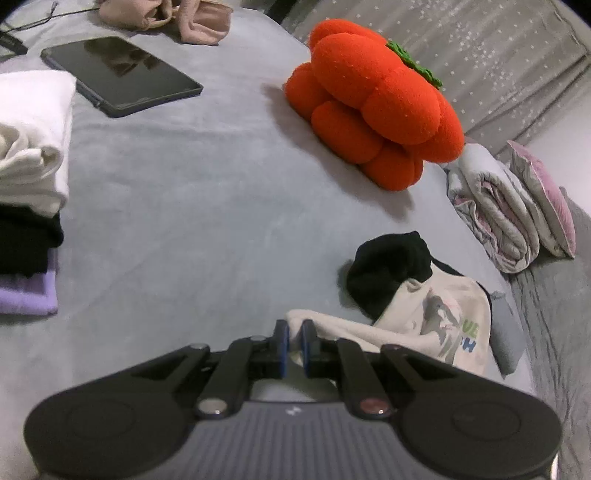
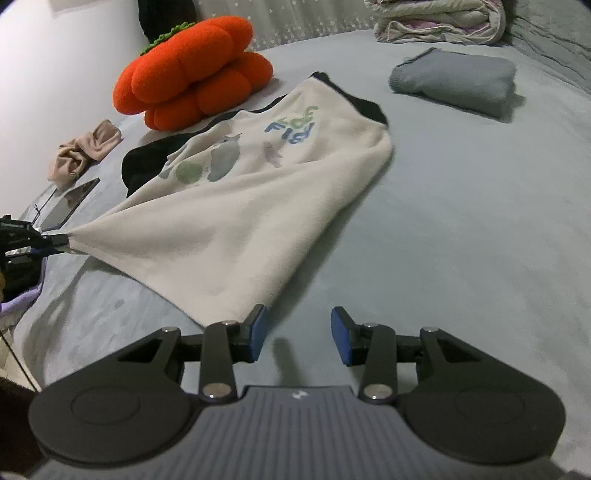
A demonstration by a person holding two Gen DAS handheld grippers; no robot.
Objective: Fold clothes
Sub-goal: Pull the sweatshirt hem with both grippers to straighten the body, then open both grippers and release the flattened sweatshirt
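1. Right gripper (image 2: 298,335): fingers spread wide, nothing between them. The left blue pad (image 2: 257,334) sits just beside the near hem corner of the shirt; contact cannot be confirmed.
2. Left gripper (image 1: 294,345): fingers drawn narrow, pinching a corner of the shirt between the blue pads. In the right wrist view this gripper appears at 9 o'clock, with the fabric pulled taut toward it.
3. Shirt (image 2: 236,206): cream with black sleeves and collar, printed with grey and green figures and blue-green letters. It lies on the grey bed cover (image 2: 461,229), stretching from the near hem toward 12 o'clock. One black sleeve (image 1: 388,273) is bunched up at 1 o'clock in the left wrist view.
4. Stack of folded clothes (image 1: 29,184): at 9 o'clock of the left gripper; white on top, black beneath, lilac at the bottom.
5. Folded grey garment (image 2: 456,83): at 1 o'clock of the right gripper, well apart from the shirt.
6. Tablet (image 1: 120,75): dark screen up, at 11 o'clock in the left wrist view.
7. Orange pumpkin cushion (image 1: 376,103): beyond the shirt, green stalk on top.
8. Beige cloth (image 1: 166,18): crumpled, beyond the tablet.
9. Rolled quilt (image 1: 495,206): at the far edge of the bed.
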